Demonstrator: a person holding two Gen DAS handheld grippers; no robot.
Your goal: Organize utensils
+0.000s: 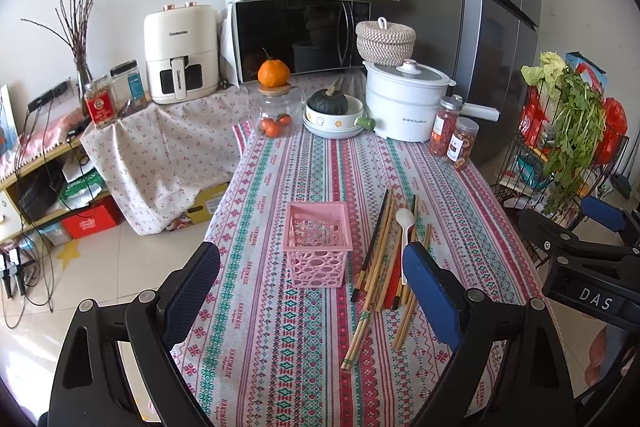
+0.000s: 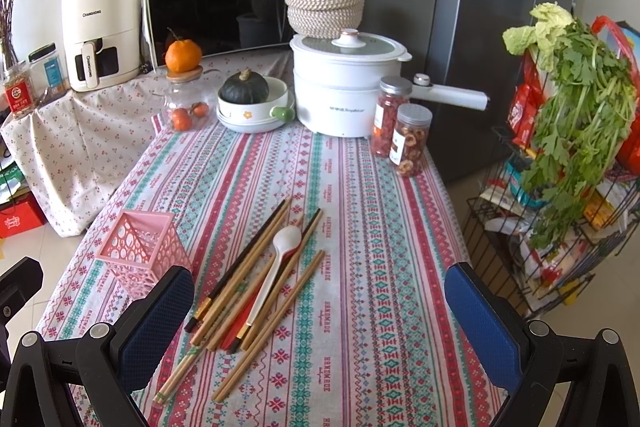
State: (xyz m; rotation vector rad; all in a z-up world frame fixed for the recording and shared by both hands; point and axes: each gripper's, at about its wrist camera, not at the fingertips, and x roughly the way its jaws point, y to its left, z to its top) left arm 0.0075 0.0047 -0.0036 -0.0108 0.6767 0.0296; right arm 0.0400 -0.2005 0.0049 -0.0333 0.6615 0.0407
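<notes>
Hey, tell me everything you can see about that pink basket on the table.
The pink basket is a small square plastic holder with an open top, a flat rim and walls pierced by oval holes. It stands upright on the patterned tablecloth and looks empty. It sits to the left of the pile of chopsticks and the white spoon, apart from them. Neither gripper touches it.

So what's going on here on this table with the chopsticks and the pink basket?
A person holds a pair of tongs in each hand over a patterned tablecloth, and both the left tongs and the right tongs are open and empty. A pile of chopsticks with a white spoon on top lies loose beside the pink basket, which looks empty. Nothing appears sorted yet.
</notes>
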